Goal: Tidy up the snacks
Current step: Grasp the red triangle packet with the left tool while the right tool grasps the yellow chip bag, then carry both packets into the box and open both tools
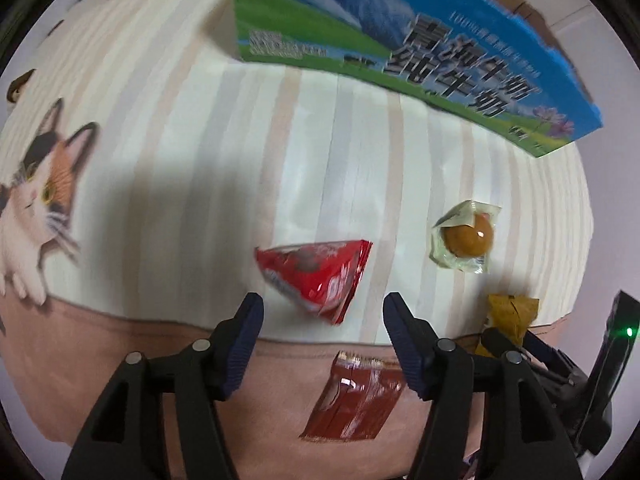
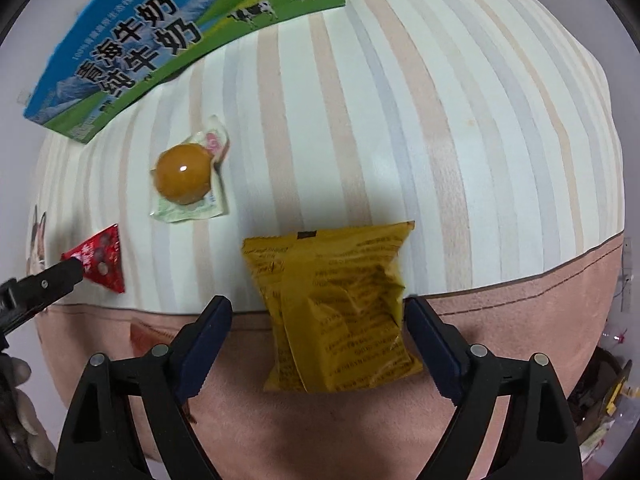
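Your right gripper (image 2: pixel 318 344) is spread wide with the yellow snack packet (image 2: pixel 336 308) lying between its fingers at the lower centre of the right wrist frame, long axis running up the frame along them. It is crinkled, printed with fine text, and flat on the table (image 2: pixel 440 120). Your left gripper (image 1: pixel 323 340), also released, points at the red triangular packet (image 1: pixel 320 274) just ahead, centre frame.

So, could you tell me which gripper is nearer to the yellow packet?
Right. The right gripper is open with the yellow packet between its fingers; the left gripper is off beside the red packet.
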Demonstrator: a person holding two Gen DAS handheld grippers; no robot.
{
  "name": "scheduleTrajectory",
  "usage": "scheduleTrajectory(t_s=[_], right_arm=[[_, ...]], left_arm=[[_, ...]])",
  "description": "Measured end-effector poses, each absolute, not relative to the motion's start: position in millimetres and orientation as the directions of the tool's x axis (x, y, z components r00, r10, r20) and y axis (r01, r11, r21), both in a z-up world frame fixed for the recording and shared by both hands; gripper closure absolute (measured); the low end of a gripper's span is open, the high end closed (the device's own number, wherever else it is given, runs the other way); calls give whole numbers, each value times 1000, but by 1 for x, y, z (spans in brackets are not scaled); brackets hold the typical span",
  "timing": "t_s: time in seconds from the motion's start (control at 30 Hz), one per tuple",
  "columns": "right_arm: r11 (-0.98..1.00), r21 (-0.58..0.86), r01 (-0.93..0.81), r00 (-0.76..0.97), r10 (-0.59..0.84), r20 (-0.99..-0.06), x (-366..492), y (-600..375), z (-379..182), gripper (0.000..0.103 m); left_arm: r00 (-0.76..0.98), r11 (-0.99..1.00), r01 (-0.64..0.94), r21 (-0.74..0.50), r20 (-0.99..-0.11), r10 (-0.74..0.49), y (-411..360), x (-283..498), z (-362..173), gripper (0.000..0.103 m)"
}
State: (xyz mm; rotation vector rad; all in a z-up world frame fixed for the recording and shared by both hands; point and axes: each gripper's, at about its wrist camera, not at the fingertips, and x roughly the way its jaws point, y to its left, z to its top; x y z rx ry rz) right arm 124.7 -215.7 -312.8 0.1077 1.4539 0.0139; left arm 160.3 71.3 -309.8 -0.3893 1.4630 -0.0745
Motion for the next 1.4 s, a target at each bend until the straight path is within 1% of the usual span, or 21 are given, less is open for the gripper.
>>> scheduleTrajectory(t_s=[0.17,0.23,0.27,0.3,0.33,0.37,0.5,0.6,0.8,0.97,1.07,1.23,1.33,1.4], right_arm=[[998,40,45,114,34,-993,127,-211,-324,16],[999,17,43,117,12,-993,128,-206,-328,22],[999,5,43,122,0,-993,128,-205,-329,30],[999,-4,42,129,-10,-992,126,-205,-330,32],[999,-5,37,134,-10,-991,125,-204,-329,35],[999,-9,37,141,-14,-990,123,-205,-328,39],[999,25,49,175,16,-984,114,-219,-317,45],[993,87,78,192,71,-979,110,-225,-306,46],[981,183,62,242,163,-956,104,-223,-271,47],[962,272,19,304,254,-918,118,-212,-224,47],[951,310,-19,353,297,-887,137,-204,-190,47],[944,320,-76,428,321,-845,188,-188,-134,47],[955,281,-92,469,290,-834,227,-184,-110,47],[963,255,-92,478,267,-837,248,-180,-104,47]], left_arm=[[84,951,-181,-252,-967,-240,64,174,-334,43],[93,958,-170,-230,-972,-216,62,177,-337,43],[114,962,-164,-218,-973,-201,61,176,-338,45],[128,967,-156,-202,-975,-183,60,172,-337,51],[136,972,-142,-190,-976,-171,57,171,-336,52],[148,975,-130,-179,-976,-159,56,169,-335,53],[152,972,-137,-193,-973,-172,53,162,-329,55],[169,964,-148,-219,-967,-193,33,147,-321,56],[239,943,-149,-298,-936,-258,30,133,-276,56],[320,916,-124,-381,-889,-326,33,134,-218,56],[369,909,-86,-408,-860,-352,42,144,-179,56],[420,912,-43,-408,-836,-354,39,203,-149,56],[434,931,-32,-364,-844,-315,45,227,-135,56],[439,944,-37,-329,-854,-280,49,249,-134,56]])
